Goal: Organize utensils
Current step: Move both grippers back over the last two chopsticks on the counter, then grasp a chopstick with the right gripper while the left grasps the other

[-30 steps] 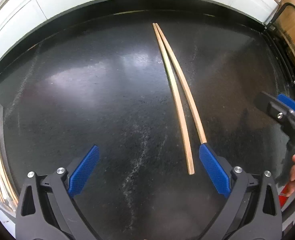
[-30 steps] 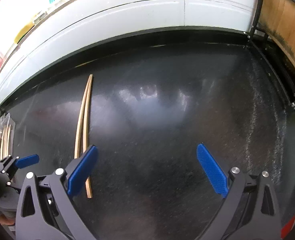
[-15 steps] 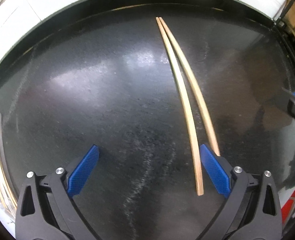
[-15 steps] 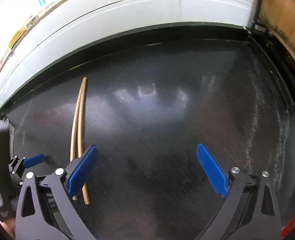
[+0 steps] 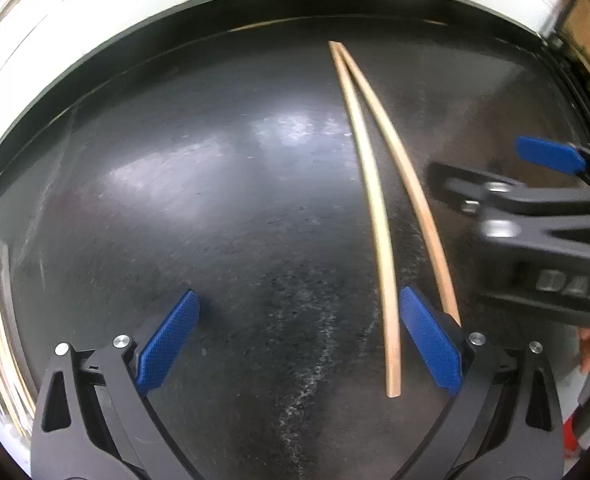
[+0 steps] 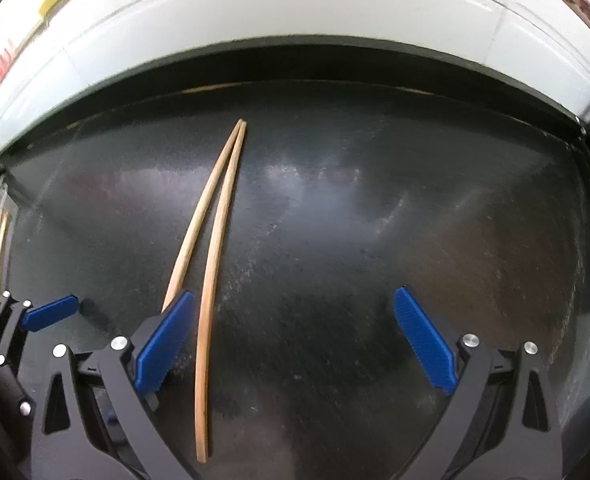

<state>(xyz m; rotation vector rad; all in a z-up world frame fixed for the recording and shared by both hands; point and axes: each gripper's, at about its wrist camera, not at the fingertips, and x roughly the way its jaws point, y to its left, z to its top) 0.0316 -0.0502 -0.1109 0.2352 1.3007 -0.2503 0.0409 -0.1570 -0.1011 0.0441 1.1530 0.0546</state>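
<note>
Chopsticks [image 5: 379, 216] — two, wooden, flat on the black counter [image 5: 175, 200], far tips touching near its back edge, near ends splayed toward the front edge.

Left gripper [image 5: 299, 340] — wide open, empty; one stick between its pads, the other behind its right pad.

Right gripper [image 6: 295, 340] — wide open, empty; over the last second it has swung in from the right, so one stick now lies just inside its left pad.

Status — both tools converging; pickup likely next, nothing sorted yet.

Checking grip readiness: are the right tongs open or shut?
Open: the right tongs have blue pads spread wide, one chopstick between them, ungripped.
</note>
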